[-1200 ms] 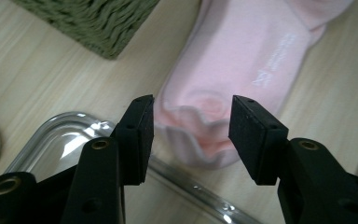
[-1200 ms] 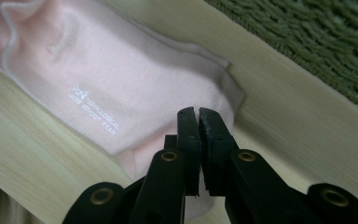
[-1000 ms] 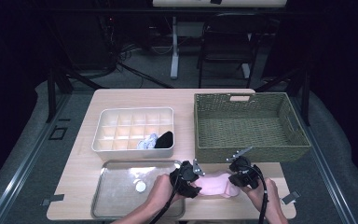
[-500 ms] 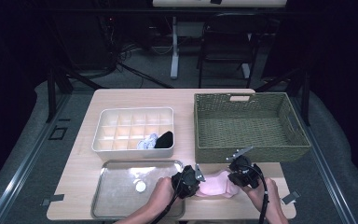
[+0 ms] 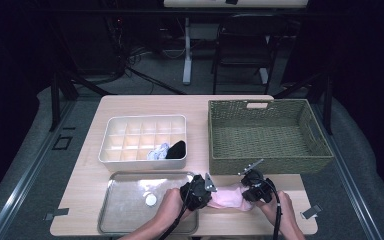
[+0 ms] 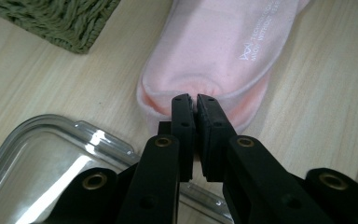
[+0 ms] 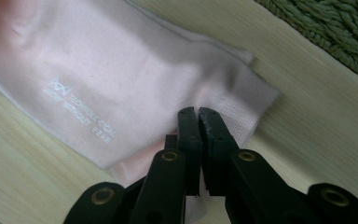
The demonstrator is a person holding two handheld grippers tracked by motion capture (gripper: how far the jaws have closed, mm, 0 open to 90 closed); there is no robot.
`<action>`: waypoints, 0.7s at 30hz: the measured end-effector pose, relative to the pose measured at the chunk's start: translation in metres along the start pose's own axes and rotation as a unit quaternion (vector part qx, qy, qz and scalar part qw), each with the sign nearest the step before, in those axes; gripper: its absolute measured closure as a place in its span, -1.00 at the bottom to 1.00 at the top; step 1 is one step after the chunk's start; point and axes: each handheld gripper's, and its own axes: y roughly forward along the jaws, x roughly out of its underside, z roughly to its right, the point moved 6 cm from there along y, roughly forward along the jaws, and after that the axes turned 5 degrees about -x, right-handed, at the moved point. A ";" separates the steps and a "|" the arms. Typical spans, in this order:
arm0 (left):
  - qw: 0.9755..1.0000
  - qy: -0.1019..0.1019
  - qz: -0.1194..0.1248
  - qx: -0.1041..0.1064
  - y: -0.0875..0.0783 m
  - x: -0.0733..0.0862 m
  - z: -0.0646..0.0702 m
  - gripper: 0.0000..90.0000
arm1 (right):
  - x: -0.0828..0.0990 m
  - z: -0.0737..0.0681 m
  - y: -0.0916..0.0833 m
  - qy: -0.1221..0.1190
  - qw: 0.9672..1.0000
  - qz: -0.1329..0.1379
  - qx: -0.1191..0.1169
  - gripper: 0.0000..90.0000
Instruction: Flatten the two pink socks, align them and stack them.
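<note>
Now a pink sock lies flat near the table's front edge, between the metal tray and the green basket. Left gripper has just closed, pinching one end of the sock; right gripper pinches the other end.

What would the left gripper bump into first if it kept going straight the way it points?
Probably nothing new: the left gripper is already shut on the end of the pink sock. Pushing straight on, it would shove along the sock's length over the table, toward the right gripper at the far end.
</note>
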 end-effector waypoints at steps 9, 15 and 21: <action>1.000 0.011 -0.016 -0.011 -0.005 0.006 -0.004 0.93 | 0.002 0.005 -0.001 -0.003 1.000 -0.003 0.010 0.95; 1.000 0.003 -0.022 -0.003 0.000 0.007 -0.005 0.89 | 0.003 0.006 -0.003 0.001 1.000 -0.005 -0.004 0.81; 0.999 -0.036 -0.002 0.002 -0.010 0.001 -0.015 0.39 | 0.002 0.009 -0.024 0.017 0.998 0.052 -0.031 0.64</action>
